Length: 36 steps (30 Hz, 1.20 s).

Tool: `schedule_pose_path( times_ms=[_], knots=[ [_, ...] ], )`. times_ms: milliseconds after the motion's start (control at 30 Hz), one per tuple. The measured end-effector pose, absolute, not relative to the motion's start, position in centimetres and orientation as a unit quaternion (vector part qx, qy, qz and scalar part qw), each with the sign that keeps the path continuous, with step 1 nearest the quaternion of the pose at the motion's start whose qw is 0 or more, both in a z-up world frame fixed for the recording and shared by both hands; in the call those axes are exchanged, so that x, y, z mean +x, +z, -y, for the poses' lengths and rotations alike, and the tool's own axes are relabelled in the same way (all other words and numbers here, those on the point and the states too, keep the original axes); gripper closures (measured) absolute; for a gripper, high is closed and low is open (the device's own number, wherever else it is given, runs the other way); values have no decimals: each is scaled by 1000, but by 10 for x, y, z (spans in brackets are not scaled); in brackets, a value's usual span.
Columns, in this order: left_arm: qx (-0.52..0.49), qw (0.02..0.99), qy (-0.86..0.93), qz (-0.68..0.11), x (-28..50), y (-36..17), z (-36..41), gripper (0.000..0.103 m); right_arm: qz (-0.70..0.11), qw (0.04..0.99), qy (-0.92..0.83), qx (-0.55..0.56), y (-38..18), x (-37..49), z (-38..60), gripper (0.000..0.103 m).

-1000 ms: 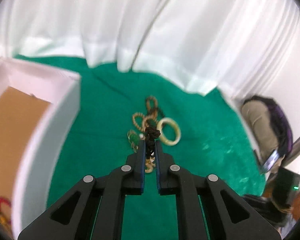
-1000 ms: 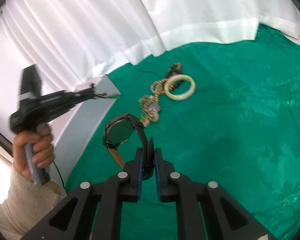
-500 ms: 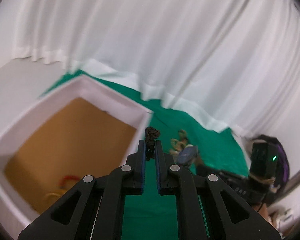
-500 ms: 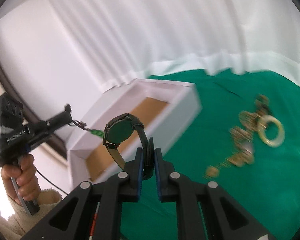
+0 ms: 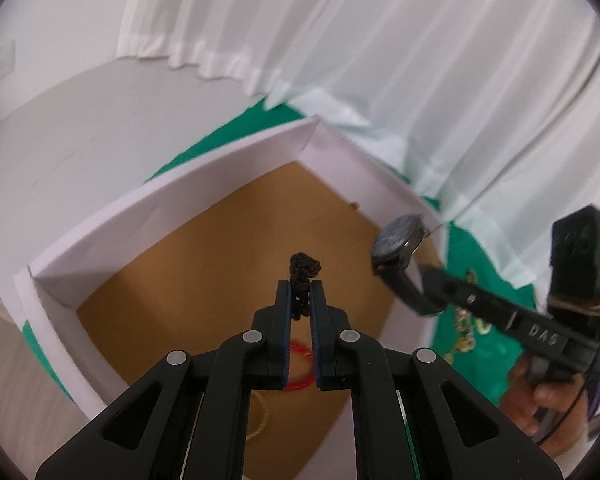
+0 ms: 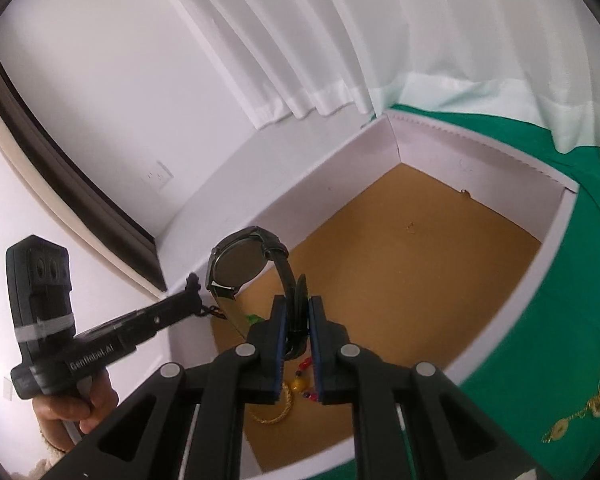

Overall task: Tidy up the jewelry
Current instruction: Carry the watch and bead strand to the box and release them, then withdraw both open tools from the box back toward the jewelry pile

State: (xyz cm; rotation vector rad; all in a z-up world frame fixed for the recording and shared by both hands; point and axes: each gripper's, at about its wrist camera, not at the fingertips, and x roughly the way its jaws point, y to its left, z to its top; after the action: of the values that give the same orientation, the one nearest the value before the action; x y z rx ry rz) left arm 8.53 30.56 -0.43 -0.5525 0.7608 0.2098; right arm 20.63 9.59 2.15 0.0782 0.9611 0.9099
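Observation:
My left gripper (image 5: 300,294) is shut on a black braided cord (image 5: 304,270) and holds it above the white box (image 5: 188,184) with a brown floor. A green bead hangs from the cord in the right wrist view (image 6: 254,319). My right gripper (image 6: 298,308) is shut on the strap of a black wristwatch (image 6: 240,266) and holds it over the same box (image 6: 552,236). The right gripper with the watch (image 5: 398,240) shows at the right of the left wrist view. The left gripper (image 6: 192,294) shows at the left of the right wrist view.
A red bracelet (image 5: 300,368) and a gold chain (image 6: 274,410) lie on the box floor near its front. Gold coin jewelry (image 6: 592,396) lies on the green cloth (image 6: 572,360) to the right of the box. White curtains (image 6: 380,32) hang behind.
Both grippers have swung from the jewelry pile on the green cloth to above the white box, each keeping its hold. The box now fills both views.

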Motion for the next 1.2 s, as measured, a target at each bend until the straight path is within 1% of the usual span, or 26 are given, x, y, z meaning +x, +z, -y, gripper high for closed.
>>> schedule_pose_path(
  times_ms=[233, 300, 333, 367, 400, 433, 500, 533, 567, 600, 633, 667, 767, 867, 933, 1067, 1200],
  knots=[
    [-251, 868, 131, -407, 90, -36, -313, 95, -484, 778, 401, -13, -20, 210, -125, 92],
    [-239, 865, 144, -417, 91, -40, -309, 79, -490, 777, 394, -21, -30, 209, -128, 88],
    [-237, 865, 146, -418, 89, -41, -307, 60, -493, 777, 391, -21, -33, 209, -127, 86],
    [-234, 866, 151, -415, 87, -40, -305, 43, -493, 780, 386, -18, -34, 208, -125, 75],
    [-230, 868, 161, -410, 82, -38, -301, 38, -490, 784, 380, -13, -33, 207, -119, 67],
    [-226, 870, 164, -408, 80, -36, -298, 35, -486, 790, 374, -10, -30, 206, -114, 58],
    [-211, 874, 166, -405, 74, -30, -288, 32, -473, 801, 366, -6, -22, 201, -100, 57],
    [-204, 877, 166, -403, 72, -27, -282, 27, -468, 805, 364, -6, -19, 198, -94, 54],
    [-195, 881, 166, -398, 69, -23, -274, 21, -462, 812, 357, -9, -14, 194, -85, 46],
    [-182, 887, 166, -391, 65, -17, -260, 18, -456, 819, 349, -13, -10, 191, -77, 41],
    [-175, 890, 165, -388, 64, -14, -254, 12, -447, 829, 337, -19, -7, 186, -66, 34],
    [-165, 894, 161, -384, 62, -10, -242, 9, -441, 835, 329, -25, -6, 181, -57, 30],
    [-126, 909, 135, -374, 58, -1, -200, 5, -427, 855, 289, -57, -8, 165, -22, 26],
    [-94, 917, 99, -375, 56, 2, -155, 3, -422, 870, 242, -83, -21, 149, 23, 26],
    [-88, 918, 71, -380, 58, 0, -126, 1, -423, 877, 213, -81, -32, 140, 59, 26],
    [-87, 911, 9, -403, 65, -22, -77, 1, -439, 883, 158, -49, -58, 121, 131, 26],
    [-82, 900, -24, -428, 80, -60, -40, 1, -457, 885, 85, -31, -93, 96, 196, 26]
  ],
)
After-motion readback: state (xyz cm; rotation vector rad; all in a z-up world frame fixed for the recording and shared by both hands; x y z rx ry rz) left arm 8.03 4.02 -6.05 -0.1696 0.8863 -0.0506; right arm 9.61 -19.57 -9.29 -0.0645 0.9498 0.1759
